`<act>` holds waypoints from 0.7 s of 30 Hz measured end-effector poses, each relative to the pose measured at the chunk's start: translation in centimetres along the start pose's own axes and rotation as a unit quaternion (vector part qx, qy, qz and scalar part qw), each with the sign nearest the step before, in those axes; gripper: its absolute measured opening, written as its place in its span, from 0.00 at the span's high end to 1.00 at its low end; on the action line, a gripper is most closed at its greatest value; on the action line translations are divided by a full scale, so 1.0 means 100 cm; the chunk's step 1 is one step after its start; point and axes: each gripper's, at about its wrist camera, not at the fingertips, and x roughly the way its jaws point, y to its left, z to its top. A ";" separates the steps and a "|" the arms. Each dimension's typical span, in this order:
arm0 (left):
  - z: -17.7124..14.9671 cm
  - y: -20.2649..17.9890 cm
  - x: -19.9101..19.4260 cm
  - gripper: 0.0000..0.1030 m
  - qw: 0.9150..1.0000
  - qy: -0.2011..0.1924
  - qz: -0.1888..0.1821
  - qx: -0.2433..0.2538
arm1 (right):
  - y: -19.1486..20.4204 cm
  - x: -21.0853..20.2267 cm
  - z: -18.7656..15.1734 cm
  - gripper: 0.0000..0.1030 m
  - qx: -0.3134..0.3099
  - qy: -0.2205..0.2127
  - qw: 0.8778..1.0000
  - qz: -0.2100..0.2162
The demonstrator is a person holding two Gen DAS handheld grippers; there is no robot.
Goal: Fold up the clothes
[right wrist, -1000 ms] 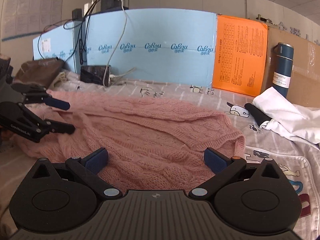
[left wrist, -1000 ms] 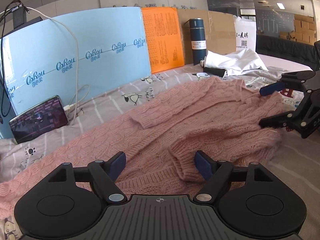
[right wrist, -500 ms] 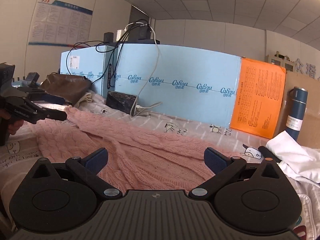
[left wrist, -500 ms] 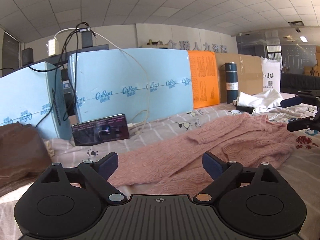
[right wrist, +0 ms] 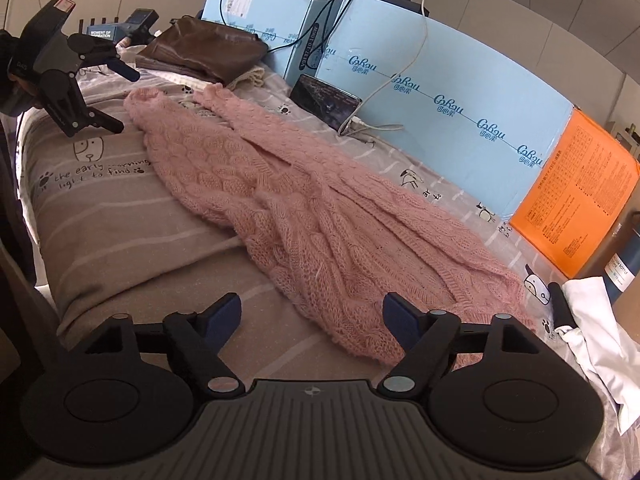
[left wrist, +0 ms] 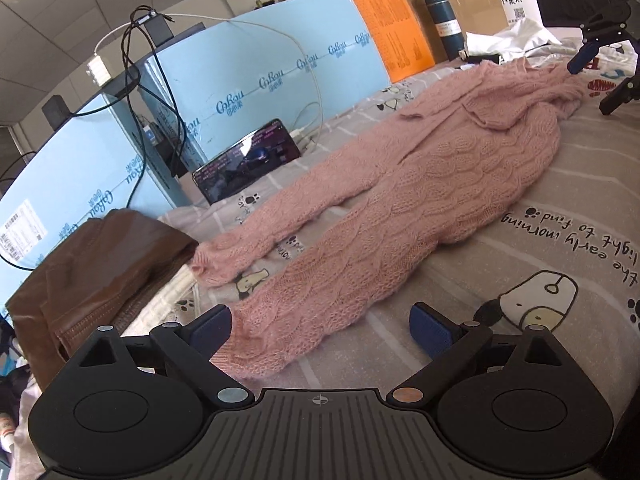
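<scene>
Left black two-finger gripper with blue pads: jaws spread wide, empty, angled downward. Right black two-finger gripper with blue pads: jaws likewise wide apart, empty, tilted down.

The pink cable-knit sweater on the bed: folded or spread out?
Partly folded lengthwise: the pink cable-knit sweater lies as a long narrow strip, sleeve stretched alongside.

The bedsheet reads "the early morning light to find", and the blue boards are printed all along with a repeated blue logo.
</scene>
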 end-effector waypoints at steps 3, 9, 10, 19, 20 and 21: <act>0.004 0.001 0.009 0.05 1.000 -0.006 -0.003 0.007 | 0.003 0.009 0.001 0.35 -0.026 0.020 0.999 -0.002; 0.010 0.013 0.031 0.05 0.999 -0.024 -0.038 -0.023 | -0.004 0.026 0.009 0.40 -0.053 0.027 0.998 0.023; 0.009 0.018 0.032 0.05 0.999 -0.025 -0.038 -0.029 | -0.009 0.028 0.010 0.43 -0.048 0.025 0.998 0.030; -0.003 0.060 0.036 0.80 0.995 -0.035 -0.029 -0.087 | -0.057 0.043 0.020 0.79 0.007 -0.010 0.996 0.090; -0.003 0.064 0.036 0.86 0.994 -0.039 -0.029 -0.094 | -0.064 0.042 0.020 0.80 0.020 -0.025 0.995 0.096; -0.002 0.069 0.034 0.89 0.993 -0.053 -0.031 -0.105 | -0.072 0.040 0.021 0.81 0.031 -0.039 0.994 0.101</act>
